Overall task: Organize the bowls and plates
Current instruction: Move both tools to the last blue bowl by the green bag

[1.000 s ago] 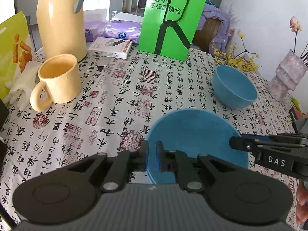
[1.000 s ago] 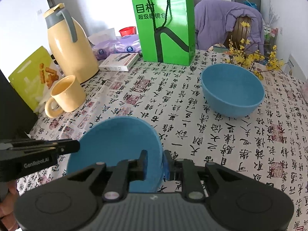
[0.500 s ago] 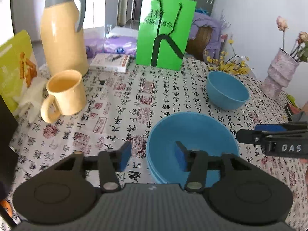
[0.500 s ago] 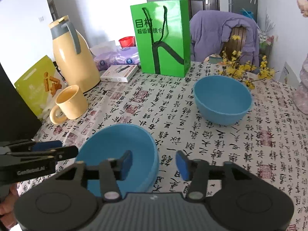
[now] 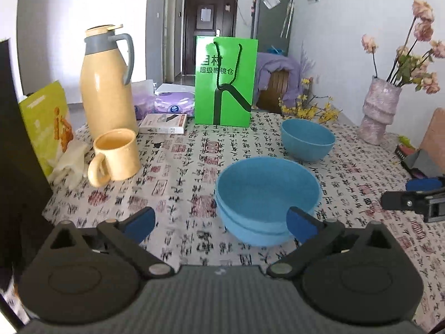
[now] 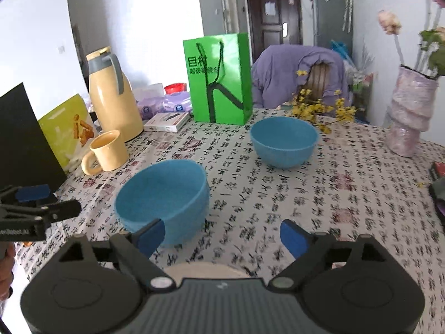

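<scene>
A stack of two nested blue bowls [image 5: 267,194] stands on the patterned tablecloth, also in the right wrist view [image 6: 164,192]. A single blue bowl [image 5: 307,139] stands farther back toward the right, seen too in the right wrist view [image 6: 283,142]. My left gripper [image 5: 219,224] is open and empty, just in front of the stack. My right gripper [image 6: 222,236] is open and empty, to the right of the stack and in front of it. A pale round rim [image 6: 205,268] shows just under the right gripper.
A yellow mug [image 5: 116,154], a yellow thermos [image 5: 107,83], a green paper bag [image 5: 225,80], a small box [image 5: 164,123] and snack packs stand at the back left. A pink vase [image 6: 411,117] with flowers and yellow blossoms [image 6: 319,108] stand at the back right.
Both grippers let go of the upper blue bowl, opened wide and pulled back and up. The bowl now rests nested in the lower one.
</scene>
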`<state>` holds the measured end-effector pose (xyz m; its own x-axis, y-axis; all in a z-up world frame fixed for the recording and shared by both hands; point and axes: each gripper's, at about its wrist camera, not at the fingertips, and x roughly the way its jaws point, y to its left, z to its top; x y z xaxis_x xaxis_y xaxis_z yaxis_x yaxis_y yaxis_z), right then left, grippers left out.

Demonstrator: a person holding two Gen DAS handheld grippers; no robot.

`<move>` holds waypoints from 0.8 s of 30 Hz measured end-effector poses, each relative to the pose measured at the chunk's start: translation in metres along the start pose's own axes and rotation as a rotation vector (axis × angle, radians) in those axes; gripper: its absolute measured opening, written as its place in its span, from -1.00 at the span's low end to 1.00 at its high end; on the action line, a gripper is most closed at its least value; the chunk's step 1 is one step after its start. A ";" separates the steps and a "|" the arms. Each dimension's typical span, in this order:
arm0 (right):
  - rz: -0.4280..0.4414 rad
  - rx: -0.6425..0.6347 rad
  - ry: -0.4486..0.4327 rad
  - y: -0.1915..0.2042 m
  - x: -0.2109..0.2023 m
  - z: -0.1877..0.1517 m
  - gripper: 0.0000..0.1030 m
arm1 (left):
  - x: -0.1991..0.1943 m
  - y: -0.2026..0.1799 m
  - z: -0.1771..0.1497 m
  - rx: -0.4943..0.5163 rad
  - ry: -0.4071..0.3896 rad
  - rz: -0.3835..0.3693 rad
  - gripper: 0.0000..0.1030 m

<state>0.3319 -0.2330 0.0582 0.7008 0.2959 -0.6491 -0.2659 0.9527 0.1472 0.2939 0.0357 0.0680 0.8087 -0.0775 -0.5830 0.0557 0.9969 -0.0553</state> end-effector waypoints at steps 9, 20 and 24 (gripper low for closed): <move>-0.025 0.036 -0.088 0.010 -0.059 -0.068 0.83 | -0.061 -0.008 -0.060 0.057 -0.109 -0.030 1.00; -0.004 0.127 -0.105 -0.001 -0.071 -0.091 0.91 | -0.074 -0.027 -0.065 0.088 -0.137 -0.073 1.00; -0.008 0.154 -0.095 -0.012 -0.061 -0.091 0.91 | -0.059 -0.030 -0.060 0.077 -0.106 -0.076 1.00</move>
<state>0.2324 -0.2688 0.0283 0.7642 0.2863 -0.5780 -0.1602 0.9523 0.2599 0.2092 0.0101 0.0554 0.8577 -0.1547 -0.4903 0.1601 0.9866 -0.0312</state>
